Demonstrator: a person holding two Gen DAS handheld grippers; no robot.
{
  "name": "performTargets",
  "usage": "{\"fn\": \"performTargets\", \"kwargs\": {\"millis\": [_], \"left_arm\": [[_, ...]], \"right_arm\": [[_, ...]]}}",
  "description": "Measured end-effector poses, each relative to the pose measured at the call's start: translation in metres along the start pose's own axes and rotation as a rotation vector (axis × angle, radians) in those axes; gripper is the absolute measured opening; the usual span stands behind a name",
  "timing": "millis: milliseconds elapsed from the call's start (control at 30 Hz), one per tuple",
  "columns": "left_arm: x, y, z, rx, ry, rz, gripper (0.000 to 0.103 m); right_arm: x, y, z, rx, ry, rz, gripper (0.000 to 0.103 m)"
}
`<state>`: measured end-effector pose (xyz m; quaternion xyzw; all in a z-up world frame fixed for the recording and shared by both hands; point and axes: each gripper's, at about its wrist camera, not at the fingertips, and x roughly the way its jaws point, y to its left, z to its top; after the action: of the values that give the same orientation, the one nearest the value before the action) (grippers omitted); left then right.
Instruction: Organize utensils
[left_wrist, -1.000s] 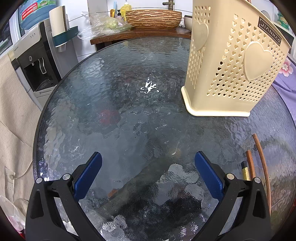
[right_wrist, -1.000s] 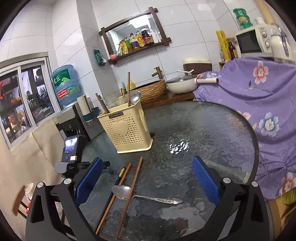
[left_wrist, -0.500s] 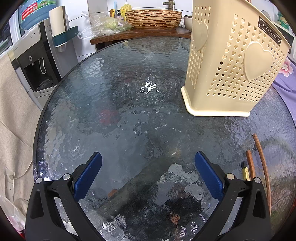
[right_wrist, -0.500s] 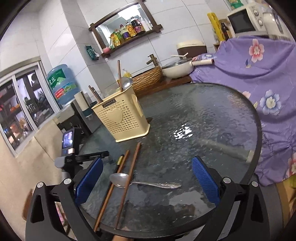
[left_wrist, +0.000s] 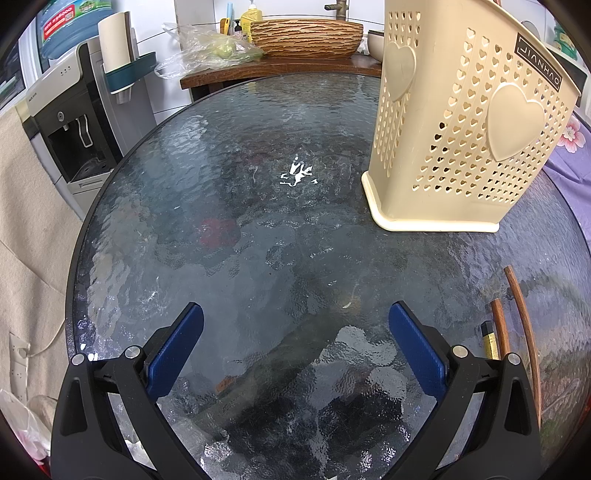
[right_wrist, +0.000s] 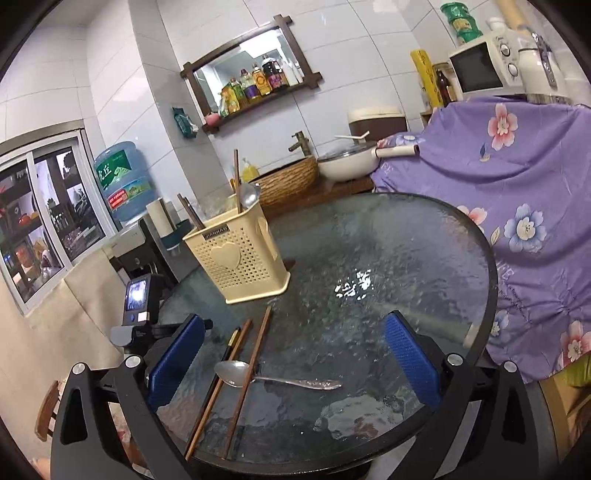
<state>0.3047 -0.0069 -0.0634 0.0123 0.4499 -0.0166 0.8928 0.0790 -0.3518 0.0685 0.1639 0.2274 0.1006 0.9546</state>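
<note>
Right gripper (right_wrist: 291, 354) hovering, fingers spread wide, gripping nothing; metal spoon (right_wrist: 273, 378) and wooden chopsticks (right_wrist: 245, 380) lying loose between them, awaiting pickup. Left gripper (left_wrist: 295, 343) likewise gaping, empty. Cream utensil basket (right_wrist: 240, 258) standing beyond fingers on glass tabletop (right_wrist: 406, 266), already housing several utensils.

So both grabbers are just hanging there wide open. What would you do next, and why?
Probably lower the right gripper onto the spoon. Its jaws are open, empty and above the spoon, which lies across a chopstick on the glass table, while the holder already has utensils standing in it. The left gripper faces bare glass.
</note>
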Motion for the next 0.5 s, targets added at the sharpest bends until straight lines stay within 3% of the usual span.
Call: {"fn": "performTargets", "kwargs": {"millis": [133, 267, 500], "left_arm": [[0.000, 0.000, 0.000, 0.000, 0.000, 0.000, 0.098], [-0.001, -0.001, 0.001, 0.000, 0.000, 0.000, 0.098], [0.000, 0.000, 0.000, 0.000, 0.000, 0.000, 0.098]], "right_arm": [[-0.002, 0.009, 0.002, -0.006, 0.001, 0.020, 0.096], [0.000, 0.019, -0.002, -0.058, 0.007, -0.016, 0.096], [0.032, 0.028, -0.012, -0.115, 0.096, -0.031, 0.096]]}}
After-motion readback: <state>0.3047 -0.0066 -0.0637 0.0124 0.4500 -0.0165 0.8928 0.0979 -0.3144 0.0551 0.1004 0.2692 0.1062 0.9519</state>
